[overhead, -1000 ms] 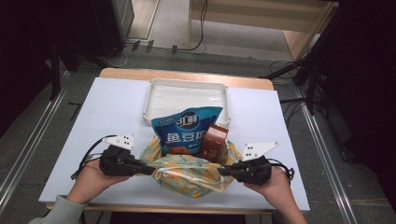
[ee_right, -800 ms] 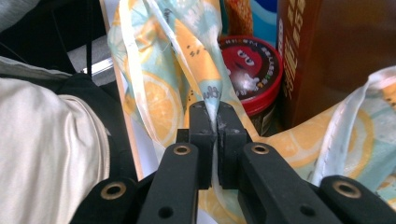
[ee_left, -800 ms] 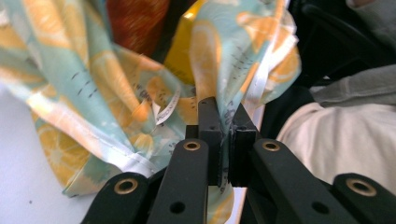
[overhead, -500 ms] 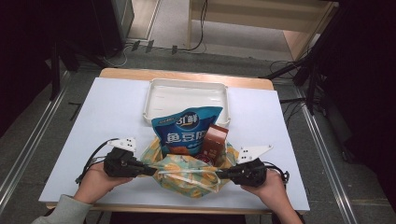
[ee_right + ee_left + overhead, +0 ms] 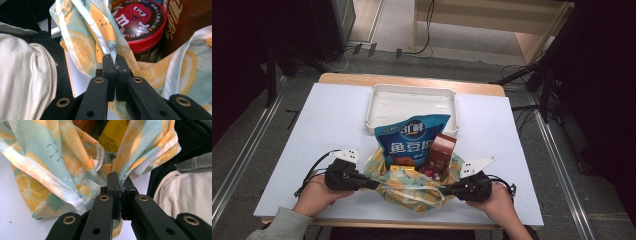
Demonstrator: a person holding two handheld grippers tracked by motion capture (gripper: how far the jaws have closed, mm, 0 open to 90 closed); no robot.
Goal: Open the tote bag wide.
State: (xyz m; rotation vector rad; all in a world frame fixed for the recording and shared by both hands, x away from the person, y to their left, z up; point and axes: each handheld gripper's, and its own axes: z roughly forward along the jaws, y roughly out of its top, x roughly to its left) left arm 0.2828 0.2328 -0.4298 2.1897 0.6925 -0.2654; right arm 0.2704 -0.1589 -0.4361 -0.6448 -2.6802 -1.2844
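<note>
Left gripper [image 5: 374, 185] and right gripper [image 5: 444, 190] pinch opposite edges of the cloth bag [image 5: 412, 187].

Light falls evenly from overhead onto the pale surface [image 5: 332, 130], which glows bright against a room that sinks into near black at both sides, and the shadows under the things on it are short and soft. From the high view everything looks a little grainy and soft, with fine print unreadable. Up close, the gripper views are sharper on the printed cloth bag [image 5: 50, 170], while the black jaws at the bottom edge lose detail in their own darkness.
</note>
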